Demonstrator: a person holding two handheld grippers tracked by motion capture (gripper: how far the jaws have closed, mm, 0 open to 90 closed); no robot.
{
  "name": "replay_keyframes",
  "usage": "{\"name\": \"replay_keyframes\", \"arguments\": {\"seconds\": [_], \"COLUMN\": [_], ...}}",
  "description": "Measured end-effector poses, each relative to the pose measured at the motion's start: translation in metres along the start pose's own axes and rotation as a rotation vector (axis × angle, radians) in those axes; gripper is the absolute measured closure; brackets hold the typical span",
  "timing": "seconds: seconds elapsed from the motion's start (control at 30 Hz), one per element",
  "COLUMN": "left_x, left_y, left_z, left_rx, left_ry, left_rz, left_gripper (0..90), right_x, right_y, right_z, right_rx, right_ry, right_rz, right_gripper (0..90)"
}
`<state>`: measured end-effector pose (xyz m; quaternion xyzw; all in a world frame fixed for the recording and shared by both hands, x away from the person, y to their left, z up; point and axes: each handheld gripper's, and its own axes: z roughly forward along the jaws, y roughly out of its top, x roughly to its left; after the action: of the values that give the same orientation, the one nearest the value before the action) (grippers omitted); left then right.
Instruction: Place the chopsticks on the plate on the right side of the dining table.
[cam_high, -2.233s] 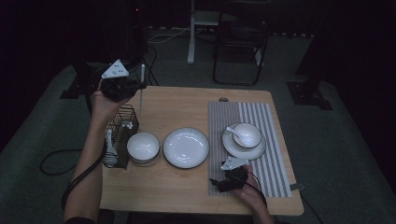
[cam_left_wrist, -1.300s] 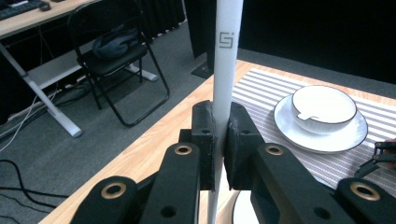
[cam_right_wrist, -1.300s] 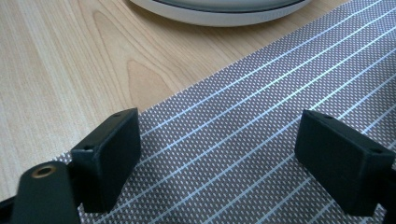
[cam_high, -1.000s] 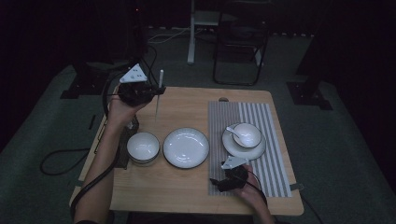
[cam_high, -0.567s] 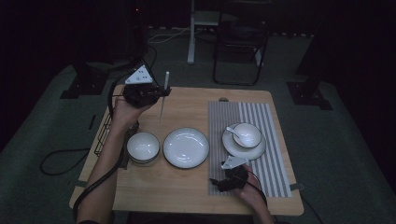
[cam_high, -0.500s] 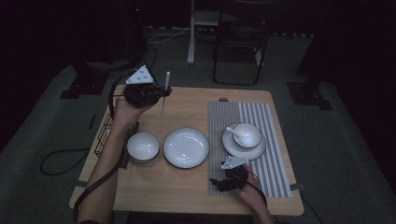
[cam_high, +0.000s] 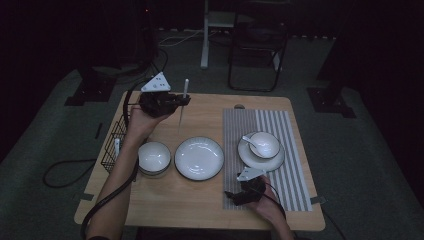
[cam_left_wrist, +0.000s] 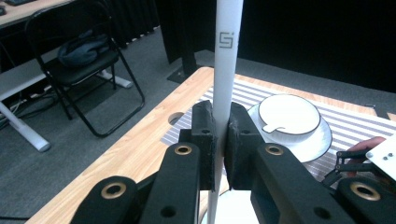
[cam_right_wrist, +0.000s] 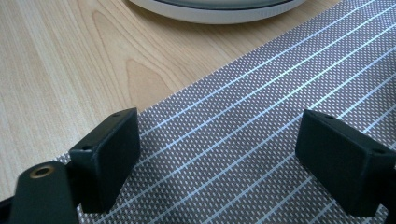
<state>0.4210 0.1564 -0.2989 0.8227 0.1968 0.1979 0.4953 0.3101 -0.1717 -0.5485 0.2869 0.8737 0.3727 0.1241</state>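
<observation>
My left gripper (cam_high: 183, 100) is held above the back left of the wooden table (cam_high: 210, 210), shut on a long white-handled utensil (cam_high: 185, 86). The utensil stands upright, its thin lower end hanging toward the tabletop. In the left gripper view the pads (cam_left_wrist: 208, 122) clamp the white handle (cam_left_wrist: 228, 56), which carries a small logo. My right gripper (cam_high: 231, 196) rests low on the striped placemat (cam_high: 292, 167) near the front edge. Its jaws stand wide apart in the right gripper view (cam_right_wrist: 219, 154), with only mat between them.
A white bowl (cam_high: 153, 156), a white plate (cam_high: 199, 157) and a cup with a spoon on a saucer (cam_high: 261, 145) stand in a row mid-table. A black wire basket (cam_high: 113, 146) hangs at the left edge. A folding chair (cam_high: 256, 45) stands beyond the table.
My left gripper rose from the wire basket and moved right and toward the back of the table, carrying the white utensil upright. The right gripper stayed put.
</observation>
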Motion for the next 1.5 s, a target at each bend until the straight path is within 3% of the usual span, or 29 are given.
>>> {"name": "replay_keyframes", "arguments": {"seconds": [0.43,0.73,1.0,1.5], "left_x": [-0.013,-0.021,-0.03,-0.043], "left_y": [0.003,0.004,0.005,0.003], "left_z": [0.012,0.017,0.023,0.036], "left_rx": [0.001,-0.009,-0.013,-0.03], "left_ry": [-0.035,-0.05,-0.068,-0.107], "left_rz": [0.019,0.023,0.037,0.043], "left_gripper": [84.3,84.3,84.3,84.3], "right_x": [0.0,0.001,0.0,-0.008], "right_y": [0.0,-0.001,0.007,0.023], "right_z": [0.0,-0.003,-0.012,-0.02], "right_rx": [-0.003,-0.004,-0.032,-0.088], "right_ry": [0.001,0.005,0.002,-0.029], "right_rz": [-0.001,0.028,0.056,0.056], "right_gripper": [14.7,17.4,20.0,25.7]}}
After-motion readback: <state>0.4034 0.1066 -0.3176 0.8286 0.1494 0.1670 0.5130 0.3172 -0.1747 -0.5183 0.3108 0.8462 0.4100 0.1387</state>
